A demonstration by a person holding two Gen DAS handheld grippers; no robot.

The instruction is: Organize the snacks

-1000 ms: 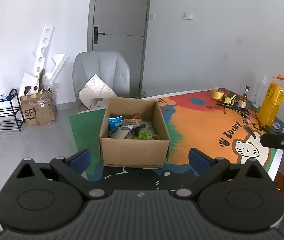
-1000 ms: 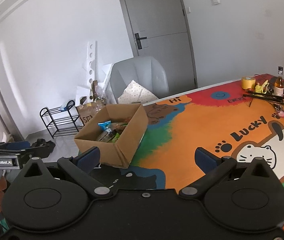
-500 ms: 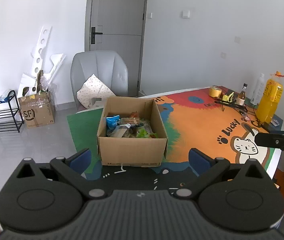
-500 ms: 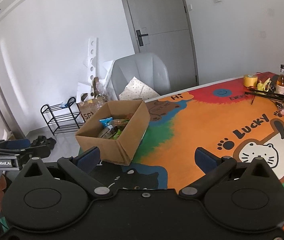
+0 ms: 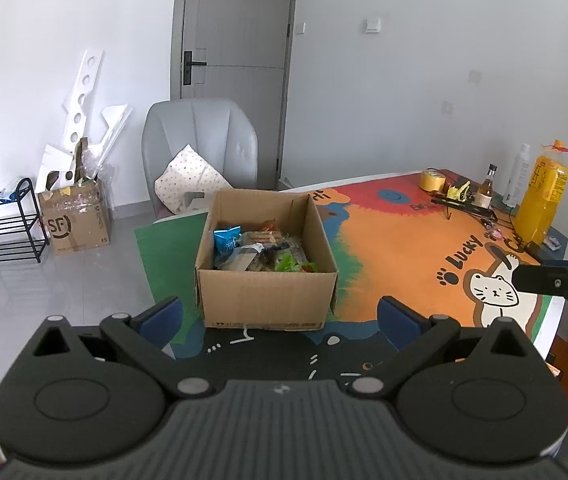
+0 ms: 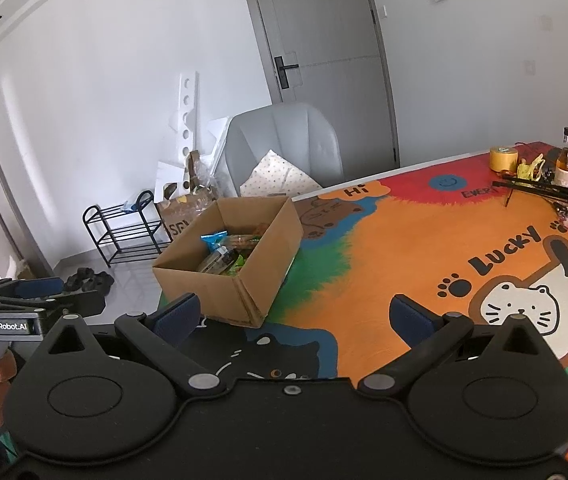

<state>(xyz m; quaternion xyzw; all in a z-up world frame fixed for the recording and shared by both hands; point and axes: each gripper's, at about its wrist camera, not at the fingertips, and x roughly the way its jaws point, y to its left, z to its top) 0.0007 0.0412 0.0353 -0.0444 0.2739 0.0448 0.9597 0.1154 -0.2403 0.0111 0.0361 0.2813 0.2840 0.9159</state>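
An open cardboard box (image 5: 266, 298) stands on the colourful table mat, holding several snack packets (image 5: 260, 251), among them a blue one and green ones. The box also shows in the right wrist view (image 6: 260, 256), with the snacks (image 6: 228, 256) inside. My left gripper (image 5: 280, 318) is open and empty, hovering in front of the box's near wall. My right gripper (image 6: 295, 318) is open and empty, to the right of the box over the mat. The left gripper appears at the left edge of the right wrist view (image 6: 40, 294).
The table mat (image 5: 403, 248) is orange with a cat drawing. At its far right stand a yellow juice bottle (image 5: 539, 200), a small brown bottle (image 5: 487, 190), a tape roll (image 5: 432, 180) and a black rack. A grey chair (image 5: 200, 148) stands behind the table.
Both grippers have drawn back and risen slightly, so the box looks a little farther off. Both stay open and empty.
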